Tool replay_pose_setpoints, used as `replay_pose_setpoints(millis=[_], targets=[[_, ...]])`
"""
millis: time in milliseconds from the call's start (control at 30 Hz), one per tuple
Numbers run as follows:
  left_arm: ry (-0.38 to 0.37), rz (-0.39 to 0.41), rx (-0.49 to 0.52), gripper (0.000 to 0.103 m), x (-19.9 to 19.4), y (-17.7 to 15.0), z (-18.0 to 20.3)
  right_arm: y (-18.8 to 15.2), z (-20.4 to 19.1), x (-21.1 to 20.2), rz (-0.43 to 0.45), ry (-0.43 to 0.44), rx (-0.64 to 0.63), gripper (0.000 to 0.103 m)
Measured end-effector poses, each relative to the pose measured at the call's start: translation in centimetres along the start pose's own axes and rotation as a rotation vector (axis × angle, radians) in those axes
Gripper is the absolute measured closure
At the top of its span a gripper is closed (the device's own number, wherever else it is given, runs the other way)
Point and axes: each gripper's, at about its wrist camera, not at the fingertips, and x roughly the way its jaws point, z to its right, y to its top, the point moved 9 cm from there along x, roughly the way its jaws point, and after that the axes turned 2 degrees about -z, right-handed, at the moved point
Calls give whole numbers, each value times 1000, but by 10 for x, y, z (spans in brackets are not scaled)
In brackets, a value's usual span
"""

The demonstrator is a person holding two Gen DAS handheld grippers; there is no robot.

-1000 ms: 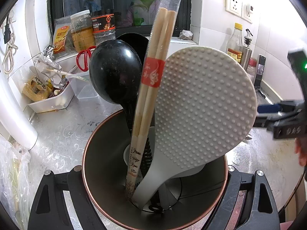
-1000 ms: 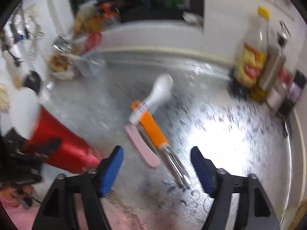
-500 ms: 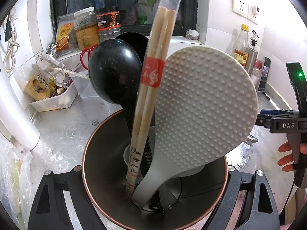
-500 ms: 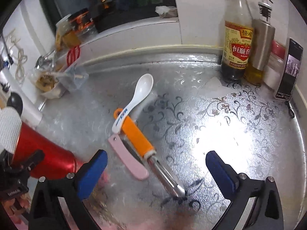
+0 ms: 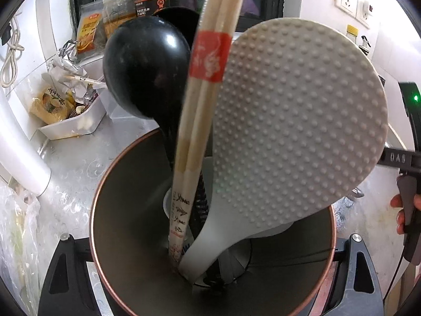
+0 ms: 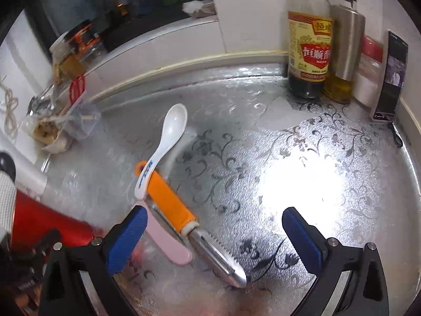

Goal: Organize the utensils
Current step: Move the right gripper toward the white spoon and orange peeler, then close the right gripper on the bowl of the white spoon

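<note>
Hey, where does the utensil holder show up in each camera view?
Left wrist: the utensil holder fills the lower centre, clamped between the left tongs.
Right wrist: its red side shows at the lower left edge.
Shared landmark: the sauce bottle standing against the wall.

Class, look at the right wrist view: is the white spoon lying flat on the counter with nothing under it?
No. The white spoon rests its handle across the orange-handled peeler, so that end is propped up off the counter.
</note>
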Motion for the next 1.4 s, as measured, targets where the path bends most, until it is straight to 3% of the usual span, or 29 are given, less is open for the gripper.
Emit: replay_pose_setpoints(millis=[233, 533, 1400], targets=[[-7, 6, -30, 13, -8, -9, 2, 22, -3, -8, 27, 16, 35, 0], [-2, 15, 3, 13, -9, -16, 9, 32, -20, -6, 23, 48, 29, 0], [16, -33, 19, 13, -13, -3, 15, 93, -41, 110, -121, -7, -84, 0]])
